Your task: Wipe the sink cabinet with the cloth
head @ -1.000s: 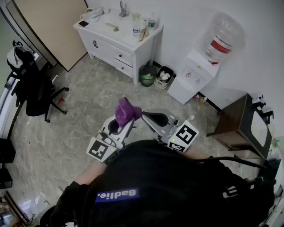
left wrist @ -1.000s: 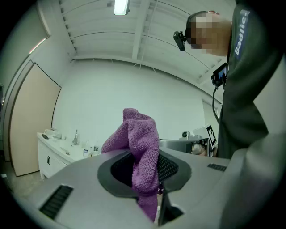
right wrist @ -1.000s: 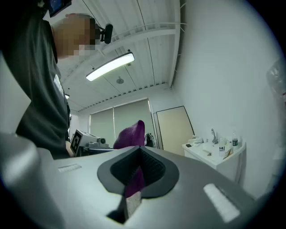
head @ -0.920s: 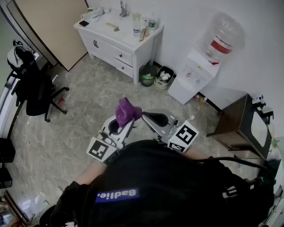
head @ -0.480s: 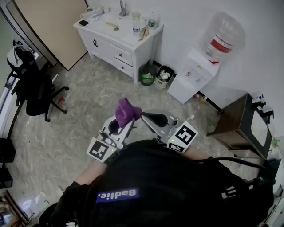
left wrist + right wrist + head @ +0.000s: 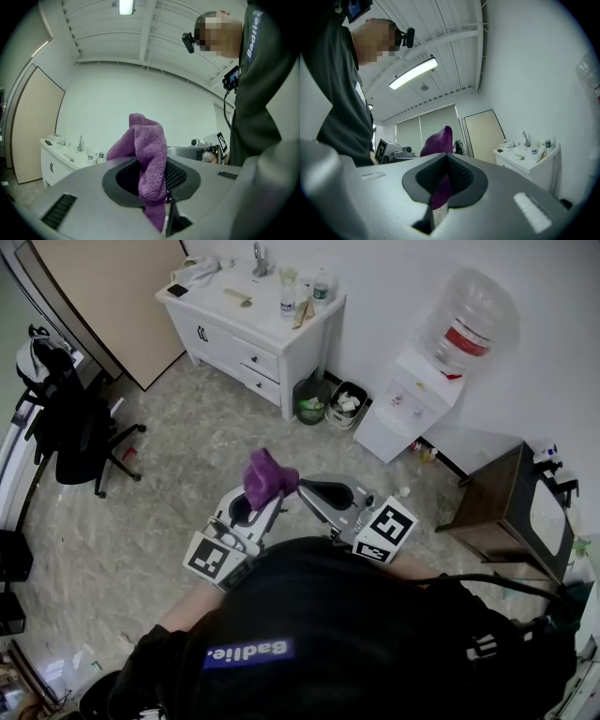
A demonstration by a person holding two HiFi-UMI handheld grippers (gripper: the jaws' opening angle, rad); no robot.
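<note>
The left gripper [image 6: 265, 495] clamps a purple terry cloth [image 6: 145, 159]; the right gripper [image 6: 440, 185] is nearly closed and empty. Only the head view shows a dark bin [image 6: 348, 388] holding white litter at twelve o'clock.

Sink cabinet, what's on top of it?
On the sink cabinet top: a faucet, small bottles, a flat dark thing, something white. Inside the closed drawers is hidden.

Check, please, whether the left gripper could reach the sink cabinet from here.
Probably not yet: the left gripper, shut on the purple cloth, is close to the person, while the sink cabinet stands across the floor. Nothing blocks the way; stepping closer should do.
</note>
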